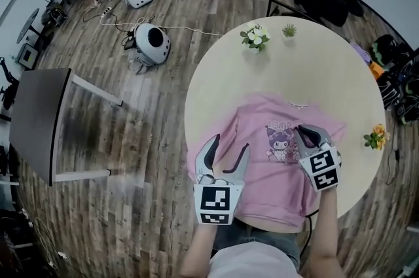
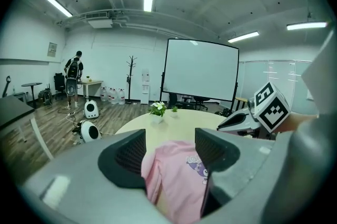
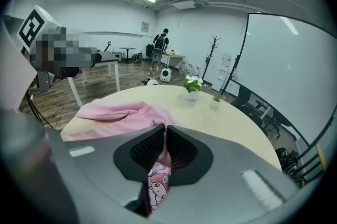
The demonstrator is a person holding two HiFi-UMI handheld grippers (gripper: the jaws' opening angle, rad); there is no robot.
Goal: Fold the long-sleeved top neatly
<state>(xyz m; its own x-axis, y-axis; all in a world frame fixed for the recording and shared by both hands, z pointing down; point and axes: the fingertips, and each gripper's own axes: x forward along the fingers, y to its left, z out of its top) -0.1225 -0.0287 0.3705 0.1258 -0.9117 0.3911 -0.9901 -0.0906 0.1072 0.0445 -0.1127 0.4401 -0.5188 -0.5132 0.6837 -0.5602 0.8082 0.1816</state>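
Left gripper [image 1: 229,146], in the head view, hovered with its jaws spread over the near left part of the pink long-sleeved top [image 1: 262,172], which lay front up on the round beige table [image 1: 314,67]. The right gripper [image 1: 309,134] was closed on the cloth beside the purple cartoon print [image 1: 283,139]. In the left gripper view both pads stood well apart with nothing between them, only pink fabric below. In the right gripper view the jaws were pinched on a thin raised ridge of printed cloth. For a neat fold, the left gripper probably needed to take the matching edge on its own side, so both could lift level and keep the cloth taut. Pale lettering above the print was too small to read, and the marker cubes carried only square patterns.
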